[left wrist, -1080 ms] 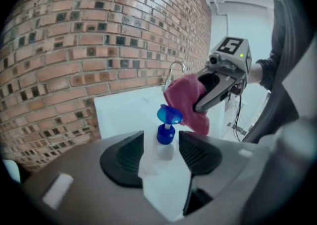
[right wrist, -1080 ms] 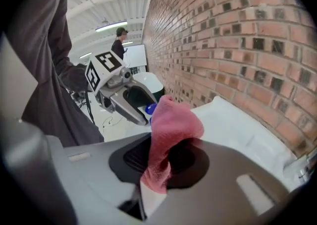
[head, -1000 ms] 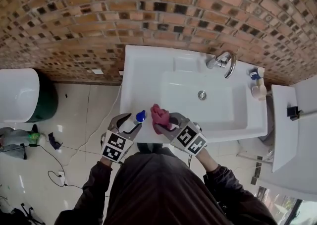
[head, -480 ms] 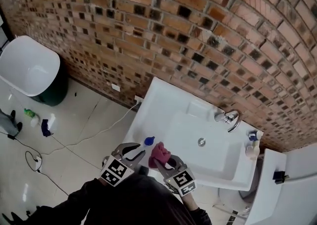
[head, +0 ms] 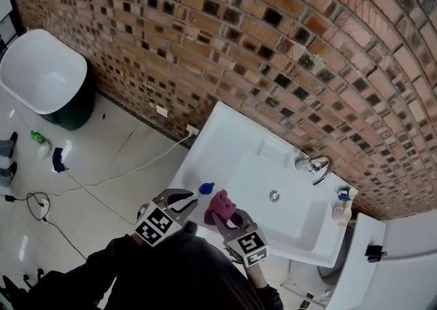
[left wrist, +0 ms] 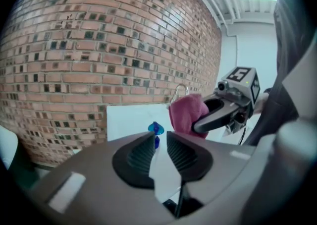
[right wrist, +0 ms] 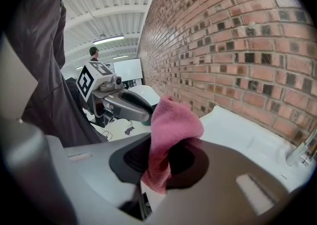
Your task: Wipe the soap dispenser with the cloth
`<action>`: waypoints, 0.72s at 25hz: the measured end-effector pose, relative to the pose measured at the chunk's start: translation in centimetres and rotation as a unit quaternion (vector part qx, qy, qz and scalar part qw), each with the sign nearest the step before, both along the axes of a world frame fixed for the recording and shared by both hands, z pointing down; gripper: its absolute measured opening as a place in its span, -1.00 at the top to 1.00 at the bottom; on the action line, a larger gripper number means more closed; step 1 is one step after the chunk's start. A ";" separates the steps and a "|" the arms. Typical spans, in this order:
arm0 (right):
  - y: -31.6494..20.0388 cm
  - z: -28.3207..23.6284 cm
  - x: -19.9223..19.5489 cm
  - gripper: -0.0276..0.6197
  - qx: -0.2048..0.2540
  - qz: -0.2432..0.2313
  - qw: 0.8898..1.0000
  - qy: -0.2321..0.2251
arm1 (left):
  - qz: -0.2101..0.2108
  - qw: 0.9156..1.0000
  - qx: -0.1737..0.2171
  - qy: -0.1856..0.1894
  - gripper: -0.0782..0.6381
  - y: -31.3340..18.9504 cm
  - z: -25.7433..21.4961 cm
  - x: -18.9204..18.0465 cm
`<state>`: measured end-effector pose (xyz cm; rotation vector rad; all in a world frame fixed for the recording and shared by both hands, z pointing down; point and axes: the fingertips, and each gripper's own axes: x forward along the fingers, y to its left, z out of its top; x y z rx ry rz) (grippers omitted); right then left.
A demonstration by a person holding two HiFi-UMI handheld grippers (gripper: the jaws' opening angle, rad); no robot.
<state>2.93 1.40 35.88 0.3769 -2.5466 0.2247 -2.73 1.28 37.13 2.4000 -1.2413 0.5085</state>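
Observation:
The soap dispenser's blue pump top (head: pixel 206 188) shows over the front left corner of the white sink (head: pixel 225 131). My left gripper (head: pixel 186 201) has its jaws closing on the dispenser. In the left gripper view the blue top (left wrist: pixel 155 130) stands just past the pads (left wrist: pixel 143 152), and the pale body fills the narrow gap between them. My right gripper (head: pixel 220 216) is shut on a pink cloth (head: pixel 220 203), which bunches up above its jaws (right wrist: pixel 171 125). The cloth (left wrist: pixel 184 112) hangs just right of the dispenser, apart from it.
A chrome tap (head: pixel 315 164) sits at the sink's back edge, with small bottles (head: pixel 341 203) on the right rim. The brick wall (head: pixel 239 42) rises behind. On the floor to the left are a white tub (head: pixel 37 69), a cable (head: pixel 41 209) and small items.
The left jaws have narrowed from wide open onto the dispenser. Both grippers stay close together at the sink's front edge. The head view has swung and now takes in more wall and floor.

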 end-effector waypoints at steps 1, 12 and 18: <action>0.1 0.0 0.0 0.72 0.000 0.000 1.000 0.000 | 0.001 1.000 0.001 0.000 0.58 0.0 0.0 0.0; 0.3 -0.4 -0.5 0.72 0.009 0.000 1.000 0.003 | -0.005 1.000 0.002 0.010 0.61 0.5 0.1 -0.6; 0.7 -0.1 -0.4 0.72 0.011 0.004 1.000 0.007 | -0.004 1.000 0.005 0.013 0.63 0.9 0.0 -0.7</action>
